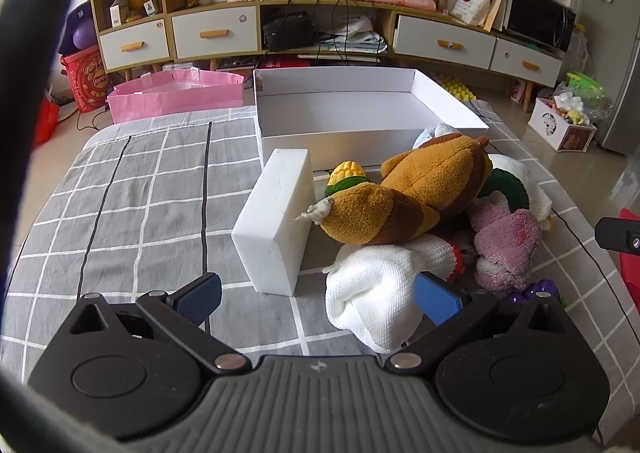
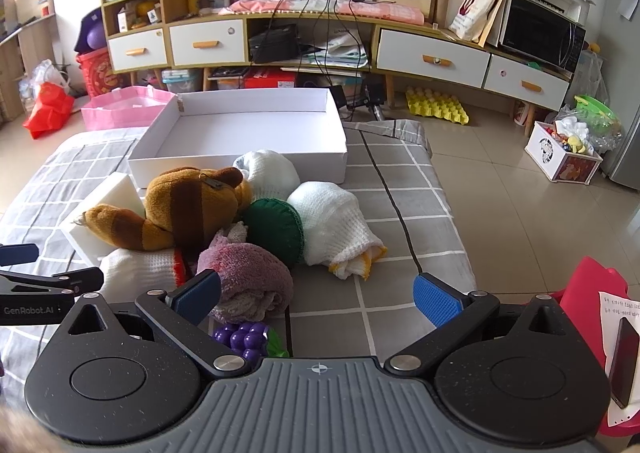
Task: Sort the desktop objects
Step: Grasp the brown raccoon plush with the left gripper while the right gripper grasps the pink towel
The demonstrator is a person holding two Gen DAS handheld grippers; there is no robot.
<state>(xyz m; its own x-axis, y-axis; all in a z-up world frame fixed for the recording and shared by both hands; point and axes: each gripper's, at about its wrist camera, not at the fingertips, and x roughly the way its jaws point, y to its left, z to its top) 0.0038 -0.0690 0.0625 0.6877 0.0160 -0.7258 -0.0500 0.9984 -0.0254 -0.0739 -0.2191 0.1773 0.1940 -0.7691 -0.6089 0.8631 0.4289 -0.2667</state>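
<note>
Left gripper (image 1: 318, 299): jaws spread wide, holding nothing; low over the checked cloth (image 1: 132, 193) at the near edge of the heap.
Right gripper (image 2: 316, 299): jaws spread wide, holding nothing; low over the near right side of the heap.
Foam block (image 1: 276, 221): white, lying ahead of the left gripper, roughly centred between its jaws, near end close to them; left of the heap.
White knitted cloth (image 1: 376, 293): just inside the left gripper's right finger (image 1: 436, 299), which overlaps it in view; contact cannot be told.
Plush toy (image 1: 416, 189): brown, striped, lying on top of the heap, ahead and right of the left gripper.
Toy corn (image 1: 348, 173): yellow with green husk, behind the plush toy's tail, near the box.
Pink towel (image 2: 248, 273): rolled, just beside the right gripper's left finger (image 2: 198, 295).
Toy grapes (image 2: 246, 335): purple, just ahead of the right gripper's body, below the towel.
Green cushion (image 2: 276, 229): middle of the heap, between the plush toy and a white bundle (image 2: 332, 229).
White box (image 2: 244, 137): open, shallow, empty, at the far side of the cloth behind the heap.
</note>
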